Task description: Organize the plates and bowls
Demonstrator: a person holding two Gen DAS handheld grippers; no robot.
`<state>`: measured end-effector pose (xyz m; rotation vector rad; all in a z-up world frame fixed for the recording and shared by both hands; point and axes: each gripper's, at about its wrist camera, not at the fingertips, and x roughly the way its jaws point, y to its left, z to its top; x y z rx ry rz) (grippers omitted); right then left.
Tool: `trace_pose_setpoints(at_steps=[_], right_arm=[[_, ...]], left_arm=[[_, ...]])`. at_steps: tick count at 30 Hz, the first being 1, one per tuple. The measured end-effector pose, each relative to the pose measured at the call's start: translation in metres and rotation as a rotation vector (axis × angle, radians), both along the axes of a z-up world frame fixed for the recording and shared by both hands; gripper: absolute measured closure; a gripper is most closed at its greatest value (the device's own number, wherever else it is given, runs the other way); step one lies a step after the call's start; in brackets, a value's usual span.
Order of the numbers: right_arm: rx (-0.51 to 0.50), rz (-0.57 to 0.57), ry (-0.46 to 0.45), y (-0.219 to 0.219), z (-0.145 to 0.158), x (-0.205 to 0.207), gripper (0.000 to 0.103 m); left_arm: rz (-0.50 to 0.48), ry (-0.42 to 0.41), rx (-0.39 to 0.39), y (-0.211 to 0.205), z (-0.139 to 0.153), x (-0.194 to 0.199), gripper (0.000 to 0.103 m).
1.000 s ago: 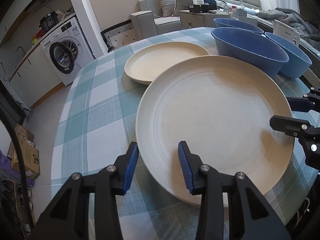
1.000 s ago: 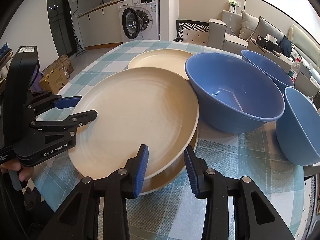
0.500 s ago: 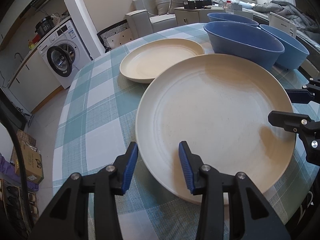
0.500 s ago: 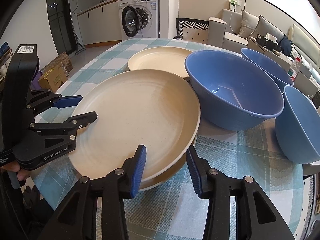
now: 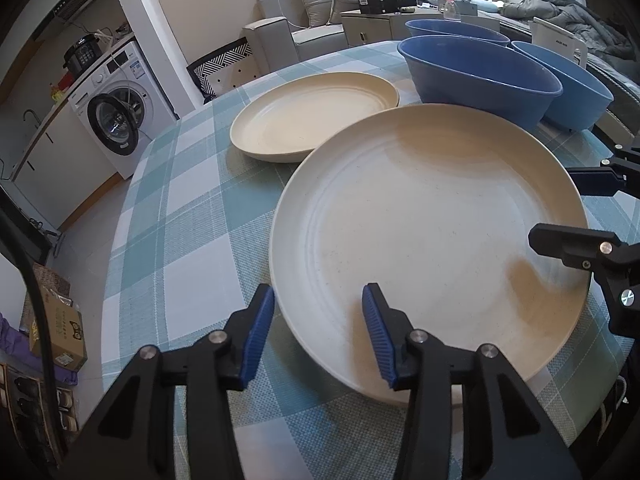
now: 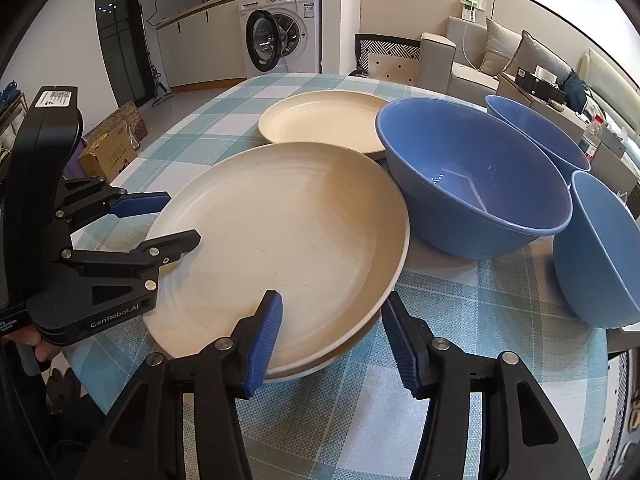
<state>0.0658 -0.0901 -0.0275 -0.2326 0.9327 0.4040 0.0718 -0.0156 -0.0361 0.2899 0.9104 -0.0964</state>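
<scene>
The left gripper (image 5: 318, 330) straddles the near rim of the top plate (image 5: 432, 224); its jaws have just been opening and the pads stand clear of the rim. The right gripper (image 6: 332, 338) does likewise at its side, jaws just widened, not pressing. Only the right view shows a second plate (image 6: 352, 340) beneath the top one, its edge peeking out, and the left gripper's body with a hand (image 6: 34, 346) below it. Beyond lie a third plate (image 6: 324, 126) and three blue bowls (image 6: 472, 184) on the checked table (image 6: 460, 320). The left view alone shows the table's left stretch bare.
</scene>
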Motion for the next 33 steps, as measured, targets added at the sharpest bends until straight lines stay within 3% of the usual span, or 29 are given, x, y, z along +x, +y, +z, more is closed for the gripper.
trace_pose_setpoints(at_steps=[11, 19, 25, 30, 31, 33], right_arm=[[0.011, -0.004, 0.004, -0.001, 0.001, 0.001, 0.047], [0.046, -0.020, -0.029, -0.006, 0.010, 0.002, 0.020], [0.088, -0.028, -0.055, -0.010, 0.017, 0.001, 0.006], [0.109, -0.019, -0.086, -0.008, 0.028, 0.002, 0.002], [0.109, -0.016, -0.094, -0.007, 0.030, 0.002, 0.001], [0.108, -0.006, -0.105, -0.005, 0.035, 0.002, 0.001]], left_arm=[[-0.002, 0.004, -0.010, -0.002, 0.000, 0.000, 0.051], [0.021, -0.020, -0.045, 0.006, 0.009, -0.001, 0.046], [0.043, -0.061, -0.125, 0.016, 0.022, -0.003, 0.044], [0.057, -0.074, -0.161, 0.019, 0.027, -0.003, 0.042], [0.061, -0.071, -0.166, 0.020, 0.027, -0.002, 0.040], [0.079, -0.073, -0.180, 0.023, 0.028, -0.001, 0.018]])
